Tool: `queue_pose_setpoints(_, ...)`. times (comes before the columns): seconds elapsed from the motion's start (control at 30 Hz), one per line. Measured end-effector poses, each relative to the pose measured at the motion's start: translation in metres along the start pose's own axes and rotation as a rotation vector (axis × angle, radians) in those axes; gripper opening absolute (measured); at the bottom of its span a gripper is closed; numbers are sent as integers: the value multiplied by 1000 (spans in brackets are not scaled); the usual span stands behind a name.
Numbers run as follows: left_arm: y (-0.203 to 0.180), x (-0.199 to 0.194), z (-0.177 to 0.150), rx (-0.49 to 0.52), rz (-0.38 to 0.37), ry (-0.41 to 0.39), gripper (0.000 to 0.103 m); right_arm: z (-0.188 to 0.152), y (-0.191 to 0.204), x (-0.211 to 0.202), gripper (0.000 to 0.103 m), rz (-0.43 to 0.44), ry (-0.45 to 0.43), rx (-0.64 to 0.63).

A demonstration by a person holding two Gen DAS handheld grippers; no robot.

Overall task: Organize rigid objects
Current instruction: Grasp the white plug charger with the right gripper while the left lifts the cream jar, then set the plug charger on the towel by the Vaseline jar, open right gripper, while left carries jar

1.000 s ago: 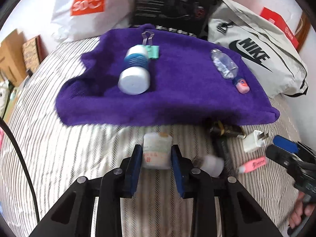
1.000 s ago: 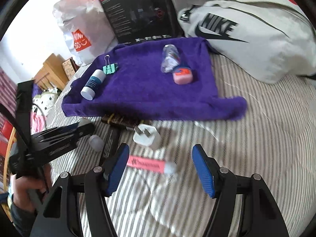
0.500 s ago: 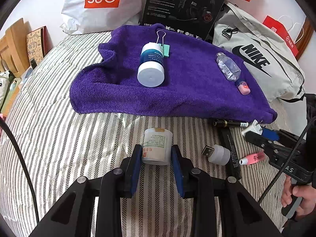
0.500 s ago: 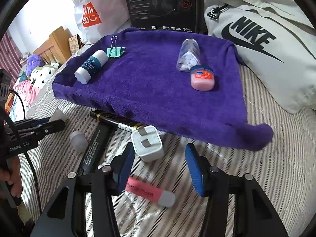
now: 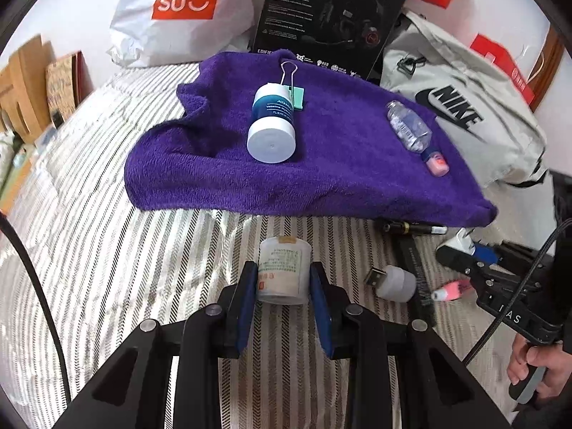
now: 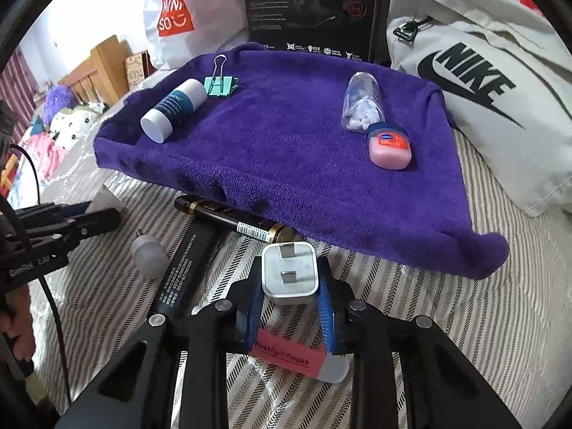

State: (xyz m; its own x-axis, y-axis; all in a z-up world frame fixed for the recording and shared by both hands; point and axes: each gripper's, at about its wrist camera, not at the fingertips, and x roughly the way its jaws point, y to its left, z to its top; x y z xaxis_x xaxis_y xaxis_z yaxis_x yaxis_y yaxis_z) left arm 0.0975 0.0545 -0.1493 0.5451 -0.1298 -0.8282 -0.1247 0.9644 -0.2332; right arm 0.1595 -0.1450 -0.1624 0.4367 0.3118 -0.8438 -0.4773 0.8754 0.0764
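Note:
My left gripper [image 5: 282, 282] is shut on a small white medicine bottle [image 5: 282, 268], held just above the striped bedcover in front of the purple towel [image 5: 321, 164]. My right gripper [image 6: 289, 296] is shut on a white plug charger [image 6: 289, 271], prongs facing the camera. On the towel lie a blue-and-white Vaseline tube [image 5: 271, 125], a green binder clip [image 5: 295, 89], a clear pill bottle [image 6: 363, 102] and a pink lip balm tin [image 6: 389, 144].
On the bedcover lie a black-and-gold pen [image 6: 232, 221], a long black box [image 6: 186, 268], a white USB adapter [image 5: 393, 282] and a pink highlighter [image 6: 296, 357]. A Nike bag [image 6: 482, 89], black box [image 5: 332, 18] and Miniso bag [image 5: 178, 10] stand behind the towel.
My right gripper moved forward over the highlighter and closed on the plug charger. My left gripper kept its hold on the medicine bottle.

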Motion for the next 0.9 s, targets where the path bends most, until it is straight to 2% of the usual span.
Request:
queue_pose_setpoints(0.1,9,-7,-2,-31,-47,-8,28,-1,-6,-7,26,22,20,31)
queue_pose_setpoints(0.17,11,-9,-2,-32,-50,-12,28,-6,-14,-17,26,21,1,64)
queue_pose_setpoints(0.33,10,-11,2,-30,-60,-12,27,-17,-33,-28,26,1,19,111)
queue_pose_setpoints(0.53,4,2,1,5,-26,23,27,-19,-43,-28,26,-3,31,123)
queue_pose_setpoints(0.73,-8,7,3,69,44,3,27,-19,-42,-23,26,12,40,117)
queue_pose_setpoints(0.9,-3,-1,5,47,5,-6,27,-20,-43,-26,26,16,42,116)
